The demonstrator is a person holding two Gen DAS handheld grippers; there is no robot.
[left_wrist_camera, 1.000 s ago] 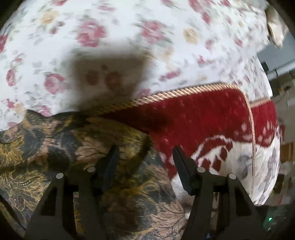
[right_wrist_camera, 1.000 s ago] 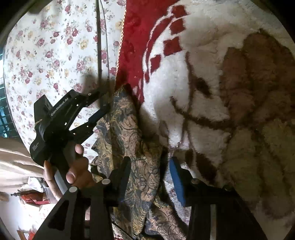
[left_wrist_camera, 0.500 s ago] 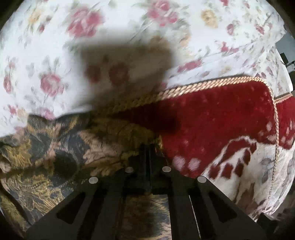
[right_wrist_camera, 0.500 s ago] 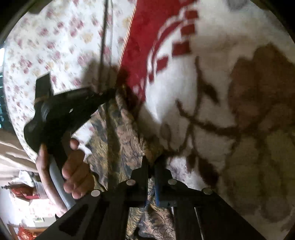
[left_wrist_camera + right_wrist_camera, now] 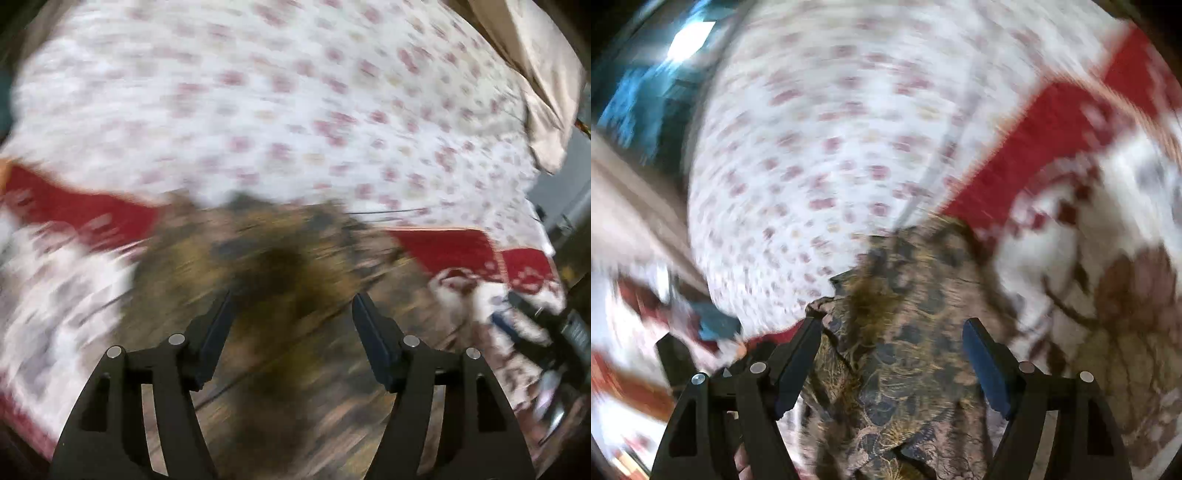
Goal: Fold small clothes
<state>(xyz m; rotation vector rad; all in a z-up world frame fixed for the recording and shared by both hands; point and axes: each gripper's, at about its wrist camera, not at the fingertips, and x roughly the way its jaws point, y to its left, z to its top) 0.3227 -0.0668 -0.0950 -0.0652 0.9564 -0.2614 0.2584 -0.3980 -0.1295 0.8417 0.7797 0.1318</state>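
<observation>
Both claws, left (image 5: 291,308) and right (image 5: 892,338), are shown released over the dark gold-patterned garment (image 5: 905,354), which lies crumpled at lower centre on the red-and-white blanket (image 5: 1052,122); a fresh edge grasp is judged to be required next.

We look down from just behind each hand-held gripper, along its two fingers. The left view faces forward over the left gripper (image 5: 291,314), close above the garment (image 5: 280,266), with the rug (image 5: 74,214) to both sides and the sheet (image 5: 295,110) beyond. The right view looks over the right gripper (image 5: 892,341), equally close to the garment (image 5: 908,332), sheet (image 5: 820,147) ahead and left, rug (image 5: 1052,129) to the right. Both views are smeared. They share the garment, rug and sheet; the right gripper (image 5: 554,332) shows at the left view's right edge.
</observation>
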